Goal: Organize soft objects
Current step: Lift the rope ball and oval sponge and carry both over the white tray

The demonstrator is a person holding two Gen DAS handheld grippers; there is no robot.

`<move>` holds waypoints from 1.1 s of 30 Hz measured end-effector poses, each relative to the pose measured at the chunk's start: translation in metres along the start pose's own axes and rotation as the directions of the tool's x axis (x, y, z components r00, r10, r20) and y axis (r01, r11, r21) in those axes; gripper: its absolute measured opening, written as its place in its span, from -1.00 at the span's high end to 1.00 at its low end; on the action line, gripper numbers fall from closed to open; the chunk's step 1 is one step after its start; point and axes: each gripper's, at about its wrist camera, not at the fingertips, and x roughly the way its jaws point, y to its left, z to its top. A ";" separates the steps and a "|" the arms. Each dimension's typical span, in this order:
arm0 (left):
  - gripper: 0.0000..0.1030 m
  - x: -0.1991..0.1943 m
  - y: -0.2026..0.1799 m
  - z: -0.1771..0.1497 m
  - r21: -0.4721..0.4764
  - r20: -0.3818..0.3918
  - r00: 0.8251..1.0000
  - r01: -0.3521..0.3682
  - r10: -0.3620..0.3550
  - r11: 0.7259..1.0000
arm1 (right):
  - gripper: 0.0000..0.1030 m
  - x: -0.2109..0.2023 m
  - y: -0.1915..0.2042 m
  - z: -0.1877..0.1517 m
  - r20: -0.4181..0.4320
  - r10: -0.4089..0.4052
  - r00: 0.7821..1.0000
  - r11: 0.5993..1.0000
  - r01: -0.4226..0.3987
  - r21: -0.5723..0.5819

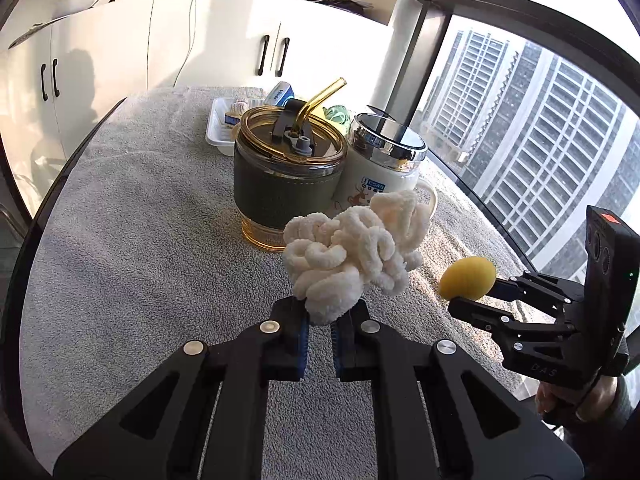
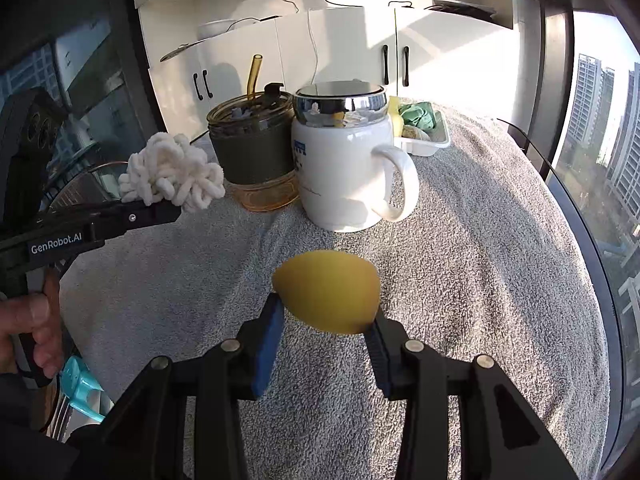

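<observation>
holding both soft things in the air over the grey towel (image 1: pixel 132 216), each hand has its load pinched at the fingertips. the left gripper (image 1: pixel 320 322) is closed on the lower end of the white chenille bundle (image 1: pixel 352 252), which flops forward toward the amber tumbler (image 1: pixel 286 172). the right gripper (image 2: pixel 326 326) clamps the yellow sponge egg (image 2: pixel 328 290) across its width, long axis running side to side between the pads. the white tray (image 2: pixel 424 142) lies beyond the white mug (image 2: pixel 344 168), so the right hand looks nearer, with open towel right of the mug's handle. the left must skirt the tumbler's straw.
</observation>
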 end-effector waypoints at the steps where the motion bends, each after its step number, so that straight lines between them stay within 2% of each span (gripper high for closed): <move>1: 0.86 -0.005 0.002 0.003 0.000 0.011 1.000 -0.003 0.003 1.000 | 0.17 -0.003 -0.001 0.002 0.005 -0.002 1.000 1.000 0.002 0.000; 6: 0.85 -0.028 0.006 0.020 0.013 0.066 0.997 -0.030 0.029 0.999 | 0.17 -0.020 -0.012 0.017 0.035 -0.019 0.999 1.000 0.019 -0.002; 12: 0.85 -0.035 0.021 0.062 0.041 0.121 0.990 -0.076 0.071 0.996 | 0.17 -0.050 -0.031 0.049 0.100 -0.053 0.994 0.998 0.056 -0.026; 16: 0.85 -0.037 0.034 0.096 0.066 0.143 0.985 -0.110 0.100 0.992 | 0.17 -0.067 -0.049 0.083 0.146 -0.071 0.987 0.996 0.077 -0.041; 21: 0.85 -0.018 0.056 0.144 0.074 0.123 0.987 -0.115 0.105 0.991 | 0.17 -0.074 -0.065 0.133 0.191 -0.095 0.977 0.989 0.115 -0.093; 27: 0.85 0.038 0.072 0.193 0.105 0.069 0.989 -0.136 0.129 0.985 | 0.17 -0.040 -0.091 0.196 0.162 -0.094 0.982 0.987 0.113 -0.112; 33: 0.85 0.102 0.078 0.209 0.150 0.002 0.990 -0.143 0.144 0.978 | 0.17 0.027 -0.112 0.242 0.095 -0.085 0.992 0.989 0.096 -0.116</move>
